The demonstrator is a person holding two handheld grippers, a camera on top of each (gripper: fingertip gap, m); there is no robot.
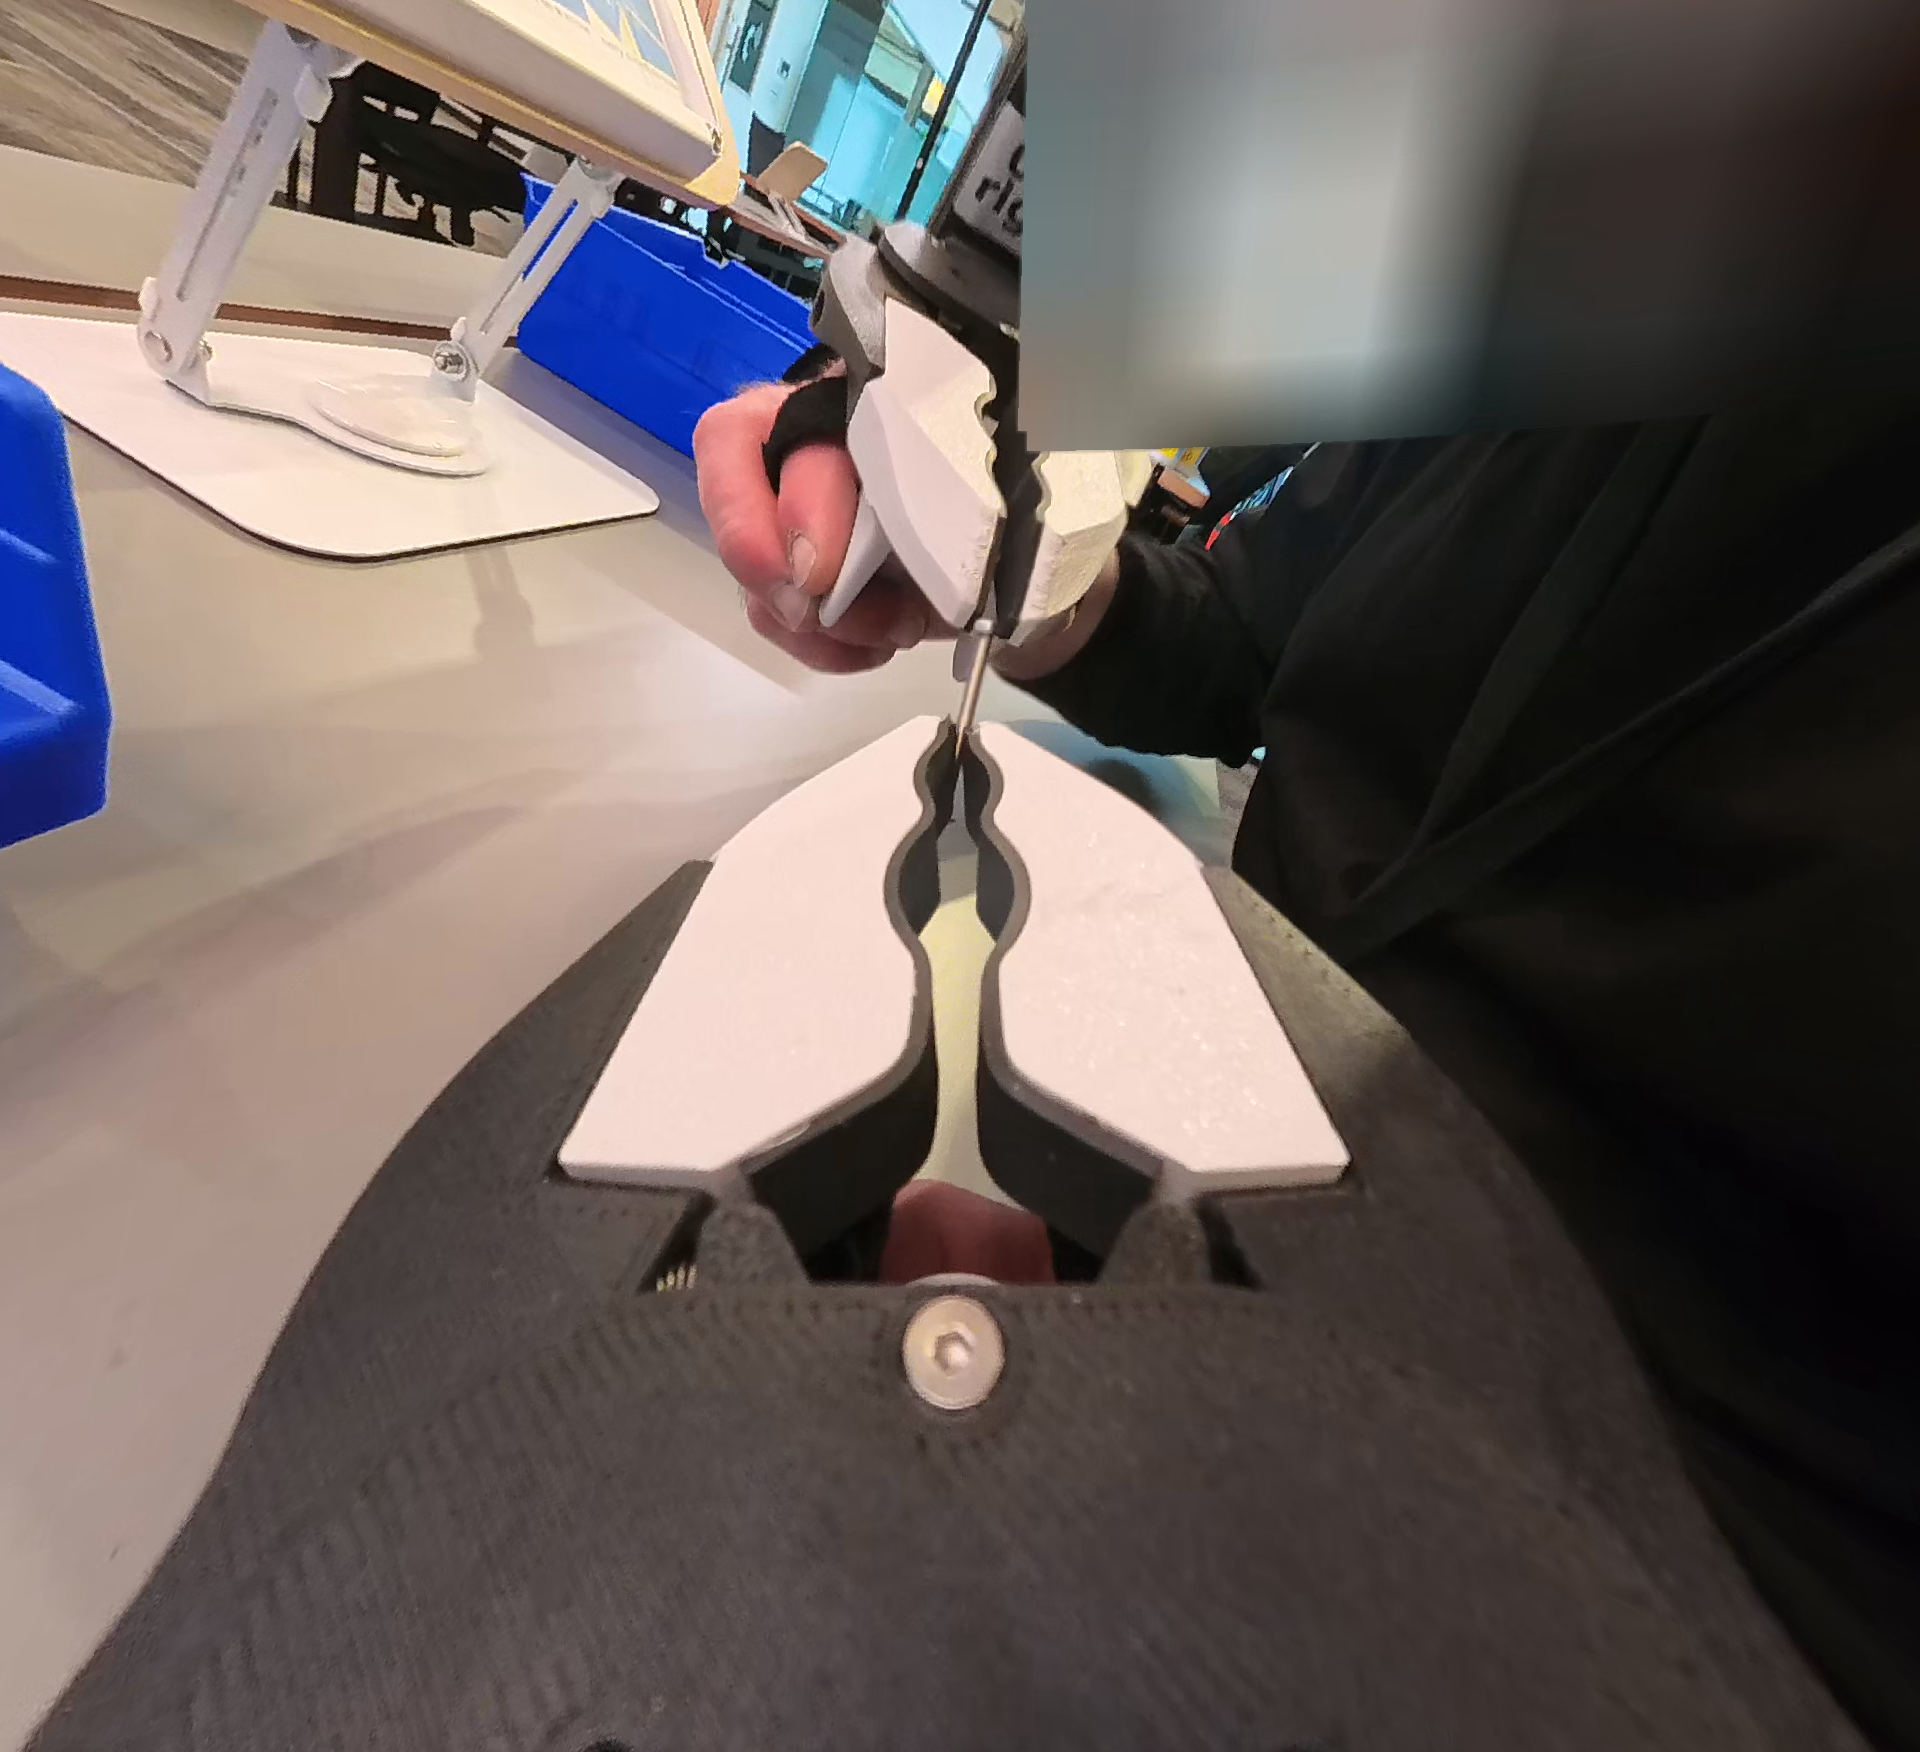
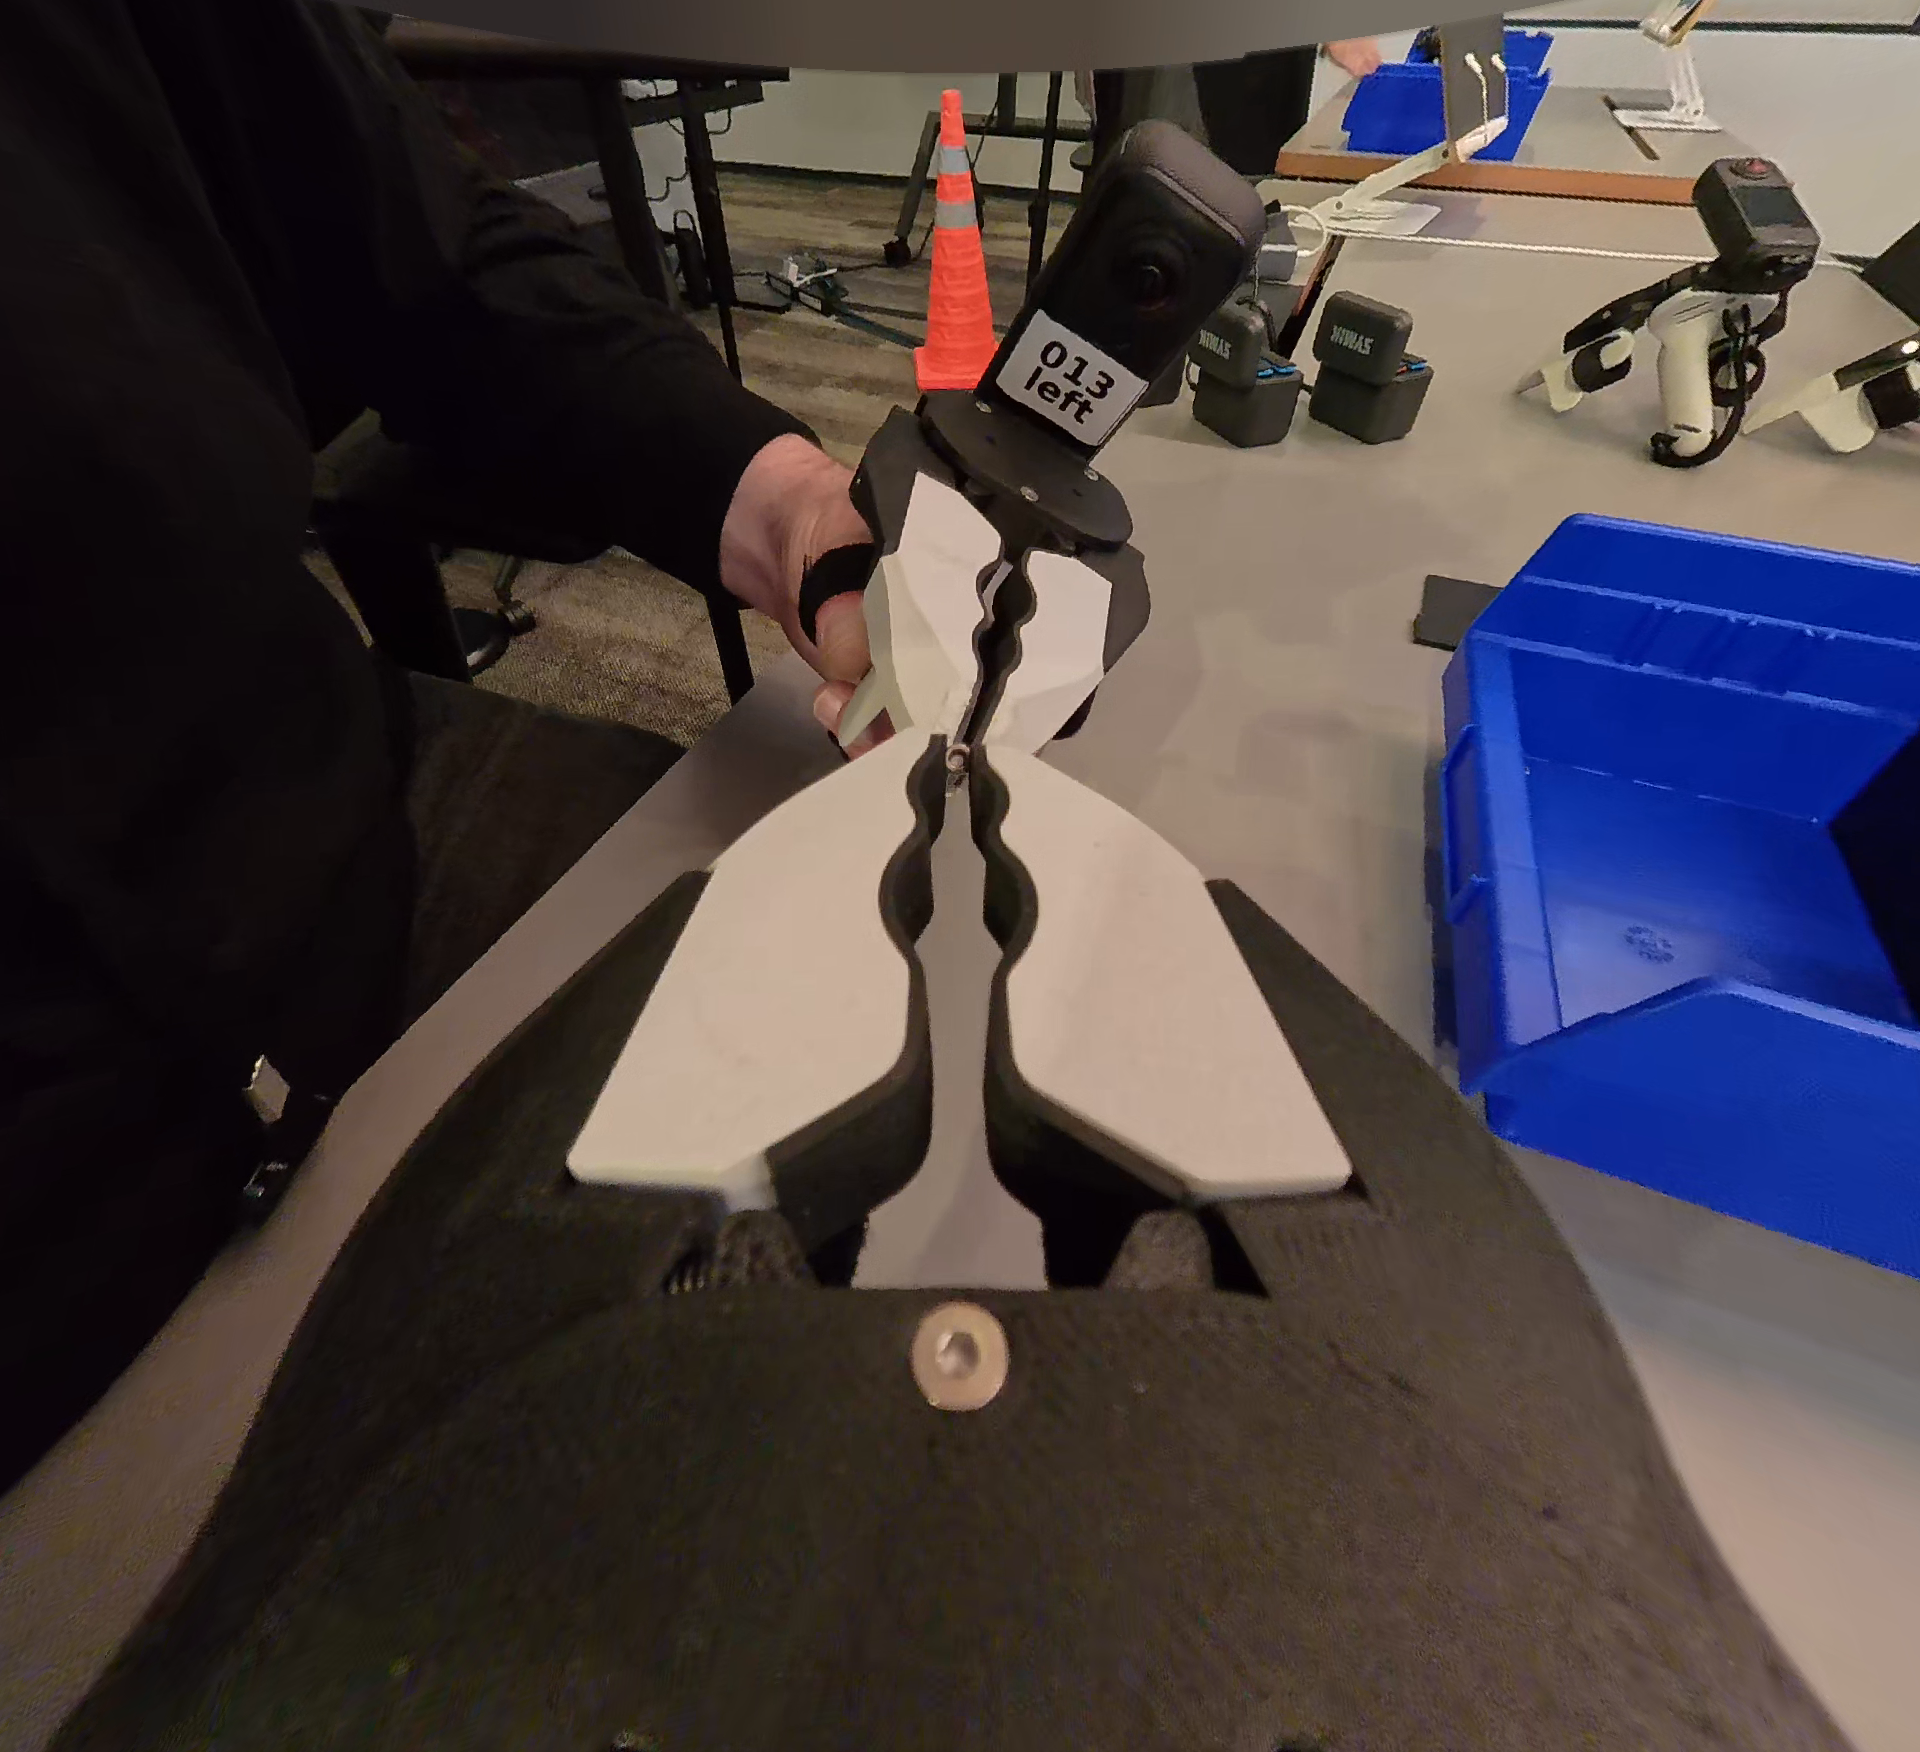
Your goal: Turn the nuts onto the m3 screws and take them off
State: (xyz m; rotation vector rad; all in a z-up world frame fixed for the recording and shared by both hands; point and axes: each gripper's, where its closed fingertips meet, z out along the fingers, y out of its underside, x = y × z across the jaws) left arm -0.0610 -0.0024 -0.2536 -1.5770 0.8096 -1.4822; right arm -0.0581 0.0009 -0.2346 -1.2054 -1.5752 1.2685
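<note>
A thin silver M3 screw (image 1: 968, 679) hangs in the air between my two grippers, above the grey table (image 1: 312, 819). My right gripper (image 1: 992, 606) is shut on its head end from above. My left gripper (image 1: 954, 748) is shut at the screw's lower end, where the nut is hidden between the dark pads. In the right wrist view, my right gripper (image 2: 954, 767) pinches a small metal piece (image 2: 957, 756) at its tips. The left gripper (image 2: 971, 720) meets it tip to tip from the far side. A person's hand (image 2: 800, 549) holds each gripper.
A blue bin (image 2: 1683, 871) stands to the right on the table. Two more blue bins (image 1: 665, 320) (image 1: 42, 622) and a white document stand (image 1: 343, 414) are behind. The table's edge (image 2: 665, 798) runs under the grippers. Black cases (image 2: 1299, 372), spare grippers (image 2: 1704, 331) and an orange cone (image 2: 954, 248) lie farther off. Less than 4 cm separates the two grippers' tips.
</note>
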